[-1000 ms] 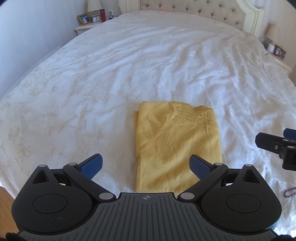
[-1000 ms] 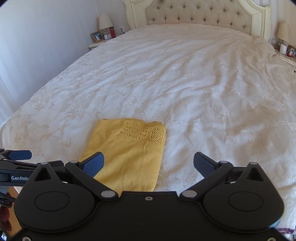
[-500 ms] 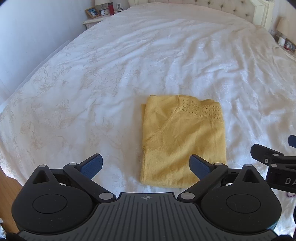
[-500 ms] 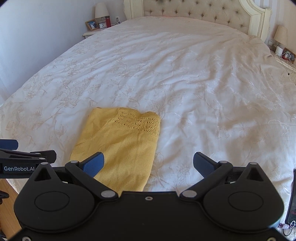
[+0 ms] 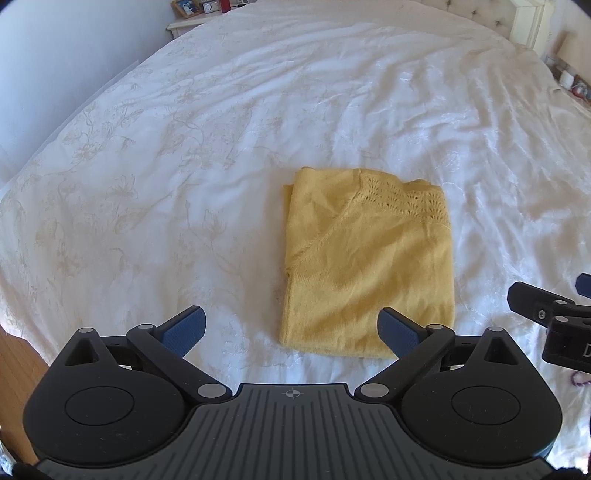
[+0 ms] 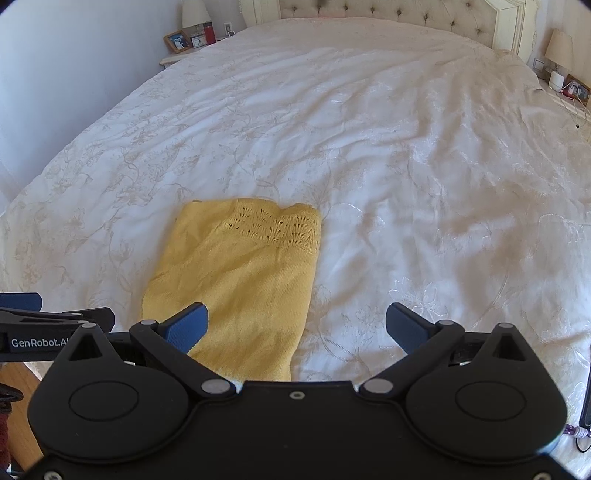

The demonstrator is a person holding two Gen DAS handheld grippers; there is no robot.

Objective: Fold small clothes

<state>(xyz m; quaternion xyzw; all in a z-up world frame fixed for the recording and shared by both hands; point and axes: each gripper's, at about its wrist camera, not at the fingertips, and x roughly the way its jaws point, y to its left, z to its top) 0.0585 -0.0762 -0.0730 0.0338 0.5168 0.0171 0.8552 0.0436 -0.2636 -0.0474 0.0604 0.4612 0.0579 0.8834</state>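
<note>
A yellow knitted garment (image 5: 369, 258) lies folded into a rectangle on the white bedspread, its lace-pattern band at the far edge. It also shows in the right wrist view (image 6: 240, 284). My left gripper (image 5: 291, 330) is open and empty, held above the bed just short of the garment's near edge. My right gripper (image 6: 297, 326) is open and empty, held above the garment's near right part. The right gripper's tip shows at the right edge of the left wrist view (image 5: 546, 314); the left gripper shows at the left edge of the right wrist view (image 6: 48, 325).
The bed (image 6: 406, 147) has a floral white cover and a tufted headboard (image 6: 388, 14). Nightstands with lamps and photo frames stand at the back left (image 6: 192, 40) and back right (image 6: 565, 81). Wood floor (image 5: 18, 354) shows at the bed's near left corner.
Both grippers have pulled back and risen from the garment, staying open. The folded garment has not moved.
</note>
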